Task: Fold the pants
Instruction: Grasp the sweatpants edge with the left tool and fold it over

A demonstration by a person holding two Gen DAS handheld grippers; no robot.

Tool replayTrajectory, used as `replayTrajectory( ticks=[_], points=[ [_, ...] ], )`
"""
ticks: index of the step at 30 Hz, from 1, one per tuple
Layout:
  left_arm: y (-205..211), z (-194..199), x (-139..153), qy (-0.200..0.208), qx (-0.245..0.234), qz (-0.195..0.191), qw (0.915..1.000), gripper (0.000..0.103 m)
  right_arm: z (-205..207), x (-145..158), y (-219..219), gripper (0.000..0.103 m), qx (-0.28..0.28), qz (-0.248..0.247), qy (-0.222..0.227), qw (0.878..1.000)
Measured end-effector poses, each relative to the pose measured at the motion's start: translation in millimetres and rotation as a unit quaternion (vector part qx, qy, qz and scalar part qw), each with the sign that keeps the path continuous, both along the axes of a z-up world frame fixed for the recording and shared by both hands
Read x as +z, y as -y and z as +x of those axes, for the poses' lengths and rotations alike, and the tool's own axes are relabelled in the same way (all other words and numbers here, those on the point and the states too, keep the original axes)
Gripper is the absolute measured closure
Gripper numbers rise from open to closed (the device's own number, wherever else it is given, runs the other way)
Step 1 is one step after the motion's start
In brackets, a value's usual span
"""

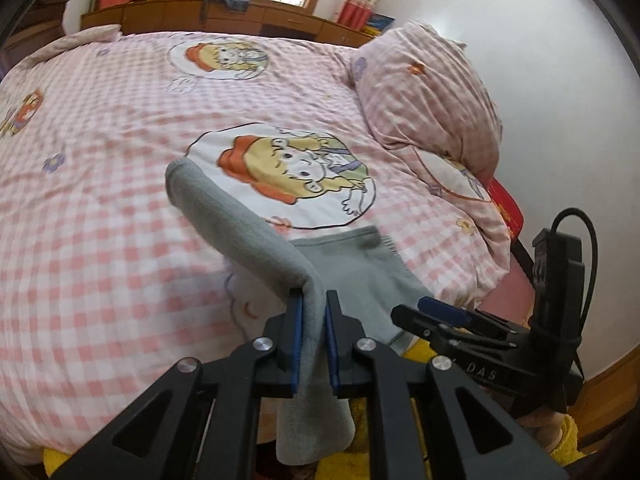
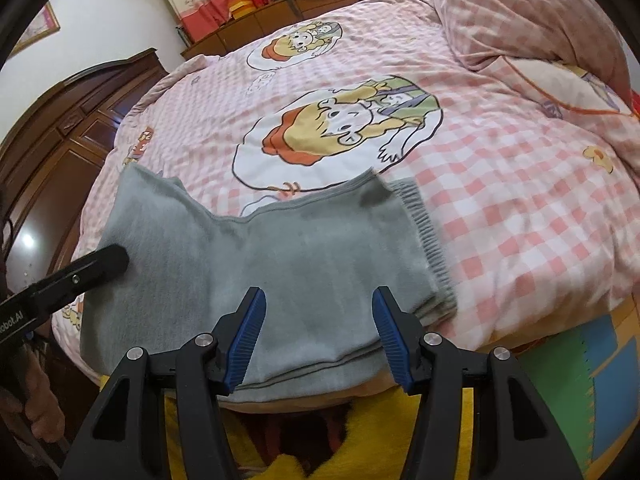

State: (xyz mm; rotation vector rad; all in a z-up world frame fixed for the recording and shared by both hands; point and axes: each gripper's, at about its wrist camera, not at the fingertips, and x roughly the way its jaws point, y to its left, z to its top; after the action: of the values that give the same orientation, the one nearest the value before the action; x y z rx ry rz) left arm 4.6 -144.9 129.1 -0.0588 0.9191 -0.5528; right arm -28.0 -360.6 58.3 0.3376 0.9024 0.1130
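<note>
Grey pants (image 2: 304, 256) lie folded lengthwise on the near edge of the bed, elastic waistband (image 2: 428, 240) to the right. My left gripper (image 1: 314, 300) is shut on the pants' leg end (image 1: 240, 220), which is lifted and curls over the rest; a flap hangs below the fingers. In the right wrist view the left gripper (image 2: 112, 258) comes in from the left over the leg part. My right gripper (image 2: 320, 304) stands open just above the pants' near edge with nothing between its blue pads. It also shows as the right gripper (image 1: 432, 312) beside the waistband.
The bed carries a pink checked quilt (image 1: 120, 140) with cartoon prints. A bundled duvet (image 1: 432, 92) is piled at its right side. A dark wooden wardrobe (image 2: 60, 140) stands left of the bed. Yellow and coloured floor mats (image 2: 592, 380) lie below the bed edge.
</note>
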Motion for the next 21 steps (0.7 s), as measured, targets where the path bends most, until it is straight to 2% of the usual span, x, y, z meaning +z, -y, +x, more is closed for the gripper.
replayTrajectory(
  ticks=[3, 8, 21],
  points=[
    [18.8, 4.5, -0.4, 0.003, -0.017, 0.005, 0.9998, 0.093, 3.0, 4.4, 9.1, 0.047, -0.007, -0.017, -0.001, 1.000],
    [53.6, 12.7, -2.2, 0.004, -0.049, 0.008, 0.9988, 0.093, 1.8, 8.6, 28.4, 0.047, -0.028, -0.011, 0.006, 1.000],
    [126.5, 29.9, -31.9, -0.015, -0.108, 0.036, 0.9933, 0.093, -5.8, -10.7, 64.4, 0.047, -0.064, 0.003, -0.016, 0.998]
  ],
)
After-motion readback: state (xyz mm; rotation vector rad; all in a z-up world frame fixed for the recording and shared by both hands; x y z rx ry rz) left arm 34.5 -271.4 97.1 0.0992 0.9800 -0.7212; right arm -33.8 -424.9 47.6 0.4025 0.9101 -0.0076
